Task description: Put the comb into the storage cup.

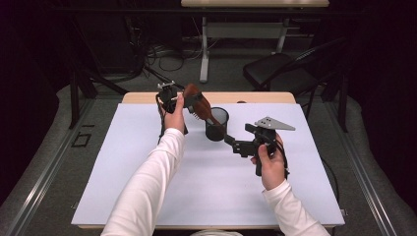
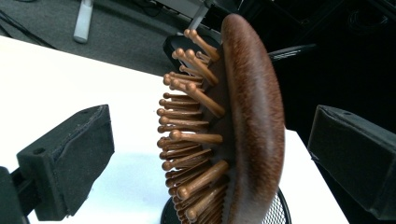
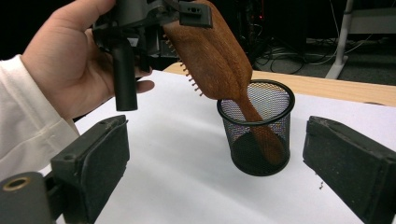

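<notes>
We see a white rectangular table sheet (image 1: 147, 187) under everything. On it, near mid-table, stands a black wire-mesh cup (image 3: 257, 135). A brown wooden paddle hairbrush (image 3: 215, 51) leans in that cup, handle down inside. Above the cup's left, our left gripper (image 1: 189, 101) flanks the brush head, jaws spread, pads clear. Right of the cup, our right gripper (image 1: 231, 142) gapes, nothing between.

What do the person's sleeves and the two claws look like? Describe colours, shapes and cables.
Long white sleeves cover both arms. Both claws are black: the left claw trails a black cable, and the right claw carries a grey three-cornered plate. Their jaws are blocky, with dark pads.
</notes>
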`<state>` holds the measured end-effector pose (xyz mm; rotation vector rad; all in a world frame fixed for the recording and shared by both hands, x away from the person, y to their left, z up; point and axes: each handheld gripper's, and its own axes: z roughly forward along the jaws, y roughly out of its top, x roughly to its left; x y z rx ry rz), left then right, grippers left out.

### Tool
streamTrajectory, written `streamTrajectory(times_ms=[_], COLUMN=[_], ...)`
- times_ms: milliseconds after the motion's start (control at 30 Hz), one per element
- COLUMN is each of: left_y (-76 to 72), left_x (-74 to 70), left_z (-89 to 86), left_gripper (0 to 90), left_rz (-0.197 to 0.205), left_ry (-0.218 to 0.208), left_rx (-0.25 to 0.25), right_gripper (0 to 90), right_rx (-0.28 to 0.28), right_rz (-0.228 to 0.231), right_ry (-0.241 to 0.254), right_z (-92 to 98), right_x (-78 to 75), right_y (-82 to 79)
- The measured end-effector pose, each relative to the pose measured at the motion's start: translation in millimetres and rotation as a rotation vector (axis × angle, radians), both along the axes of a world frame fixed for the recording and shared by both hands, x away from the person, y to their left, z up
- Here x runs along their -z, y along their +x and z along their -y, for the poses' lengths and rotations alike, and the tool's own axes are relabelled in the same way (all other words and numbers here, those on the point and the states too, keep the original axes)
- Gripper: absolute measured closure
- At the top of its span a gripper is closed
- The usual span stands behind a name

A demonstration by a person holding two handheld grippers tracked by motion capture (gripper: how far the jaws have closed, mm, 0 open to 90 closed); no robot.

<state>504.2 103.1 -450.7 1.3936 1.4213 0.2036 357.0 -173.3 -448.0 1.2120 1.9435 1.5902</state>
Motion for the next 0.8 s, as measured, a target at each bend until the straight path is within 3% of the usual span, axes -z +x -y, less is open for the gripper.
streamTrajectory(times_ms=[800], left_y=[-9.3], left_x=[-10.2], left_z=[-14.0], left_gripper=[0.3], left_rz=[0.023], left_ry=[0.033], left_rx=[0.043], right_gripper=[7.0], right_rx=[-0.010], right_rz=[-0.010], right_ry=[-0.005], right_z=[-3.5], right_x=[2.8], right_y=[1.7])
